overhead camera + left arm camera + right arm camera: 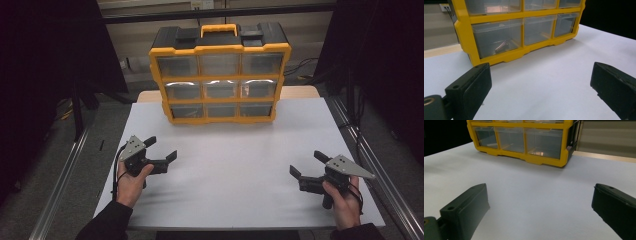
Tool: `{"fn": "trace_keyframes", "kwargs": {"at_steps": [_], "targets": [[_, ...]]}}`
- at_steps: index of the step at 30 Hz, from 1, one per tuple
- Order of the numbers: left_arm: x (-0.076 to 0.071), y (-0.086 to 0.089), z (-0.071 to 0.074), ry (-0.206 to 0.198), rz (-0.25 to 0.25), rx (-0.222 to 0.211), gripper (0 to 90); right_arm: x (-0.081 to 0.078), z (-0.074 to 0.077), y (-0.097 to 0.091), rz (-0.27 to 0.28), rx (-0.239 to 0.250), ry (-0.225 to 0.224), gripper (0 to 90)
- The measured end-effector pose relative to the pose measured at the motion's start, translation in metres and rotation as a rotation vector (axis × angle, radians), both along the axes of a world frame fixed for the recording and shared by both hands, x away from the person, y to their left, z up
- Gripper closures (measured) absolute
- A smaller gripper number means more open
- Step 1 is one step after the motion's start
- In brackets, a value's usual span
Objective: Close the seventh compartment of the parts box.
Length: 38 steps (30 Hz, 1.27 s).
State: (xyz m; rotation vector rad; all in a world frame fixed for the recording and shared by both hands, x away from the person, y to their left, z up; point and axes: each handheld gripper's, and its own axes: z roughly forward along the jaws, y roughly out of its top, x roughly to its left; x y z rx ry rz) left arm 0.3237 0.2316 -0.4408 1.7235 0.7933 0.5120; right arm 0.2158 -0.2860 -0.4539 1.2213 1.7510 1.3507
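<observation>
Left gripper (162,149) and right gripper (306,164), fingers spread and empty, rest low on the counter (225,165); drawer organizer (220,75) stands upright at the far edge; approach one drawer squarely

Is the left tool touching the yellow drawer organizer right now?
Apart. The high view shows bare white table between the open left tool and the organizer.
</observation>
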Motion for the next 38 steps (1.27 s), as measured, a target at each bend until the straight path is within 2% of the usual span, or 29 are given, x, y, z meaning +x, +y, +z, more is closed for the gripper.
{"fn": "trace_keyframes", "kwargs": {"at_steps": [3,5,10,12,14,17,20,22,24,26,30,37,38], "targets": [[-0.005,0.002,0.000,-0.009,-0.003,-0.009,3.4,0.000,0.000,0.000,0.000,0.000,0.000,0.5],[-0.008,0.004,0.000,-0.012,-0.009,0.013,3.4,0.000,0.000,0.000,0.000,-0.001,-0.001,0.5],[-0.017,0.009,0.001,-0.020,-0.002,-0.001,3.5,0.000,0.000,0.000,0.001,-0.003,-0.005,0.5],[-0.021,0.012,0.001,-0.020,0.013,-0.011,3.4,0.000,0.000,0.000,-0.003,-0.001,-0.002,0.5],[-0.024,0.014,0.001,-0.021,0.027,0.010,3.5,0.000,0.000,0.000,-0.003,-0.001,-0.002,0.5],[-0.031,0.017,0.001,-0.002,0.061,-0.013,3.5,-0.001,0.000,0.000,-0.003,-0.002,-0.002,0.5],[-0.039,0.021,0.001,-0.014,0.057,0.008,3.5,-0.001,0.000,0.000,-0.006,-0.003,-0.001,0.5],[-0.041,0.025,-0.001,0.000,0.059,-0.006,3.4,-0.001,0.000,0.000,-0.006,-0.002,-0.002,0.5],[-0.043,0.029,-0.002,-0.003,0.069,0.004,3.4,-0.001,0.000,0.000,-0.005,-0.002,-0.002,0.5],[-0.045,0.031,-0.003,0.004,0.076,-0.004,3.4,-0.001,0.000,0.000,-0.006,-0.002,-0.002,0.5],[-0.048,0.031,-0.006,0.013,0.054,0.006,3.4,-0.001,0.000,0.000,-0.006,-0.002,-0.001,0.5],[-0.044,0.033,-0.007,0.019,0.062,-0.001,3.4,0.000,-0.001,-0.001,-0.002,-0.006,0.002,0.5],[-0.043,0.032,-0.007,0.021,0.062,0.008,3.4,0.000,-0.001,-0.001,-0.003,-0.006,0.003,0.5]]}}
